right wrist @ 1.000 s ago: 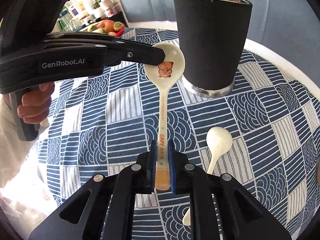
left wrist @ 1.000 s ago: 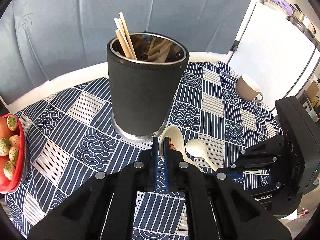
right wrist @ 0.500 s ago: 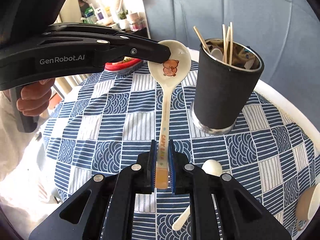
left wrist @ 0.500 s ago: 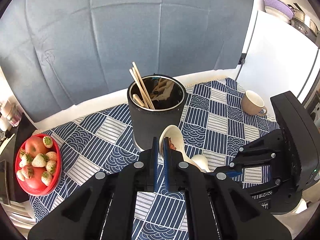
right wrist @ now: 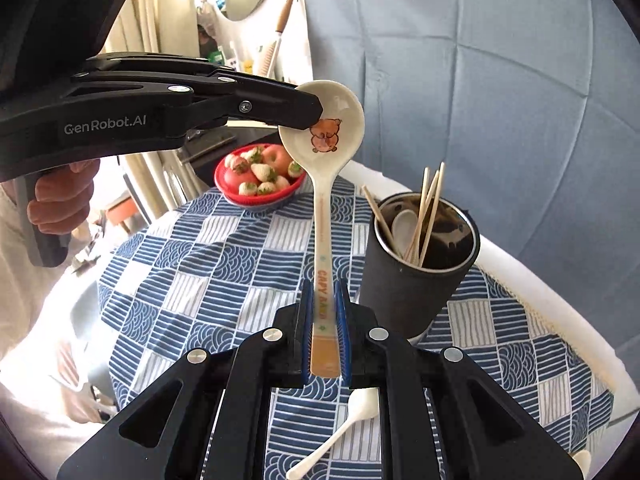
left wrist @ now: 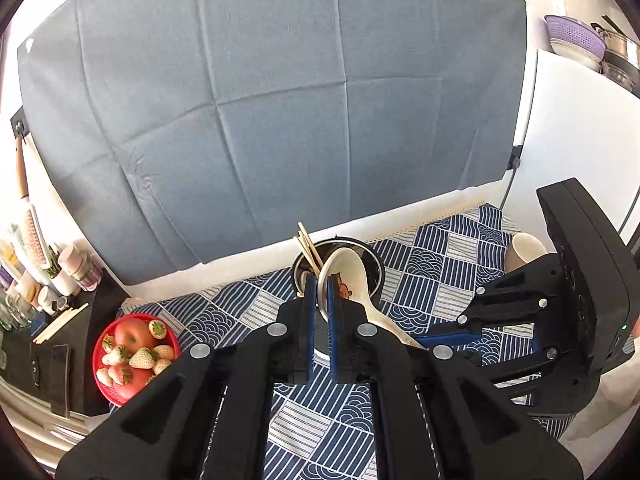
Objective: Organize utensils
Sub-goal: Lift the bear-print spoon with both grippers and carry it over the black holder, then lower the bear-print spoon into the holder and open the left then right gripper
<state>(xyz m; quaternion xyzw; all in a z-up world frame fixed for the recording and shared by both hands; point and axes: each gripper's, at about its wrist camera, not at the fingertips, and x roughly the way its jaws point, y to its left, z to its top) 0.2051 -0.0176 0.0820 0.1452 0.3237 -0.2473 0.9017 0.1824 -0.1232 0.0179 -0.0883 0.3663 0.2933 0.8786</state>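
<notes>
Blue-patterned tablecloth (right wrist: 224, 264) lies below: both tools clamp the bear-printed ceramic spoon (right wrist: 324, 168), left tool (left wrist: 319, 280) on its bowl, right tool (right wrist: 325, 300) on its handle, likely steadying it above the black utensil holder (right wrist: 412, 276).

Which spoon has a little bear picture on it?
The cream ceramic spoon held up in the air by both grippers; its bowl shows an orange bear. The plain white spoon on the tablecloth and the one in the black cup have none.
</notes>
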